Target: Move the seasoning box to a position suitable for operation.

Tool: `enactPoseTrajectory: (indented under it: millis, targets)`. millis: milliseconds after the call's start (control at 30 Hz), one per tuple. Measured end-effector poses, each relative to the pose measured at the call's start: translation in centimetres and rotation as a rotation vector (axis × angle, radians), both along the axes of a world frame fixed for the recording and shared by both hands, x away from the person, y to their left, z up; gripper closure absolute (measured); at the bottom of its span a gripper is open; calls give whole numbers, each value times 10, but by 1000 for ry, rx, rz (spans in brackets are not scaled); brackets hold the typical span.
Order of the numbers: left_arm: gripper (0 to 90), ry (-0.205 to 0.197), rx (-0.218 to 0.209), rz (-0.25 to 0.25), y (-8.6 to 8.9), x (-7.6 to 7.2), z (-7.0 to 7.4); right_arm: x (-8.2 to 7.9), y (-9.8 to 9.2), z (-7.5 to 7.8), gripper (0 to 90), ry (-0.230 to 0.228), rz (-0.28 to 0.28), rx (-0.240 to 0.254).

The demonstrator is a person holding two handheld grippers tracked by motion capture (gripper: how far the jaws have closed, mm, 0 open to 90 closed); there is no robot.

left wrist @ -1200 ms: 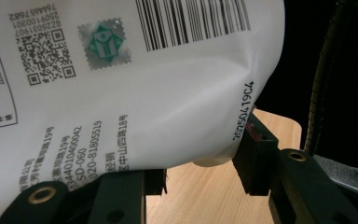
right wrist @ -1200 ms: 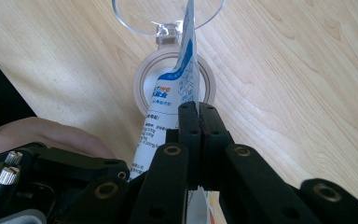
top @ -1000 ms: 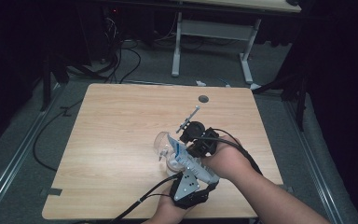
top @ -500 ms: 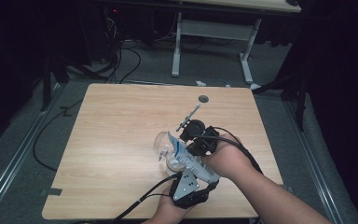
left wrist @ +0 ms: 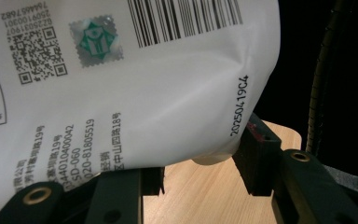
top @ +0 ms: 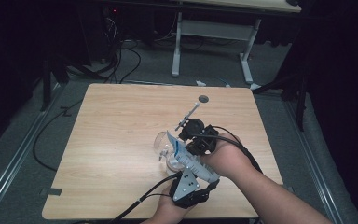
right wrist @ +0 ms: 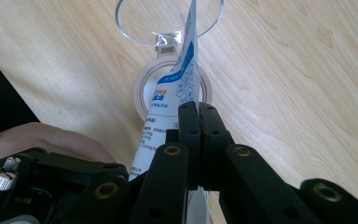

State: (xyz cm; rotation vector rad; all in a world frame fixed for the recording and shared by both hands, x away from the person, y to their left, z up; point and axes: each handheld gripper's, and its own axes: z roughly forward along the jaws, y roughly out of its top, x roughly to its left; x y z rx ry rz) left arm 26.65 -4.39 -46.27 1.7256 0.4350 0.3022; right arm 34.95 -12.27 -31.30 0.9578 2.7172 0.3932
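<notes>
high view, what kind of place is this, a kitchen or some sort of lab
Most likely a lab or workshop set up for recording. A bare wooden table stands on grey carpet in a dark room, loose cables trail over the floor, and a height-adjustable desk frame stands behind.

We work at the near right of the table, both forearms entering from the near edge and crossing close together. Our left gripper (top: 189, 185) sits nearest, its grey plate facing up, cable trailing away to the left; its jaws stand apart and have just been opening, with a white pouch (left wrist: 135, 79) between them. Our right hand (top: 226, 158) reaches in from the right, and the right gripper (right wrist: 198, 116) has its jaws pressed together, pinching the pouch's edge.
</notes>
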Motion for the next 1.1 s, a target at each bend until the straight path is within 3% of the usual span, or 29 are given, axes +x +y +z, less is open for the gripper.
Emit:
enactPoseTrajectory:
  millis: [1100]
  targets:
    - [579, 8, -1, -4, -1, -1, -2, 0, 1, -5, 899, 4, 4, -9]
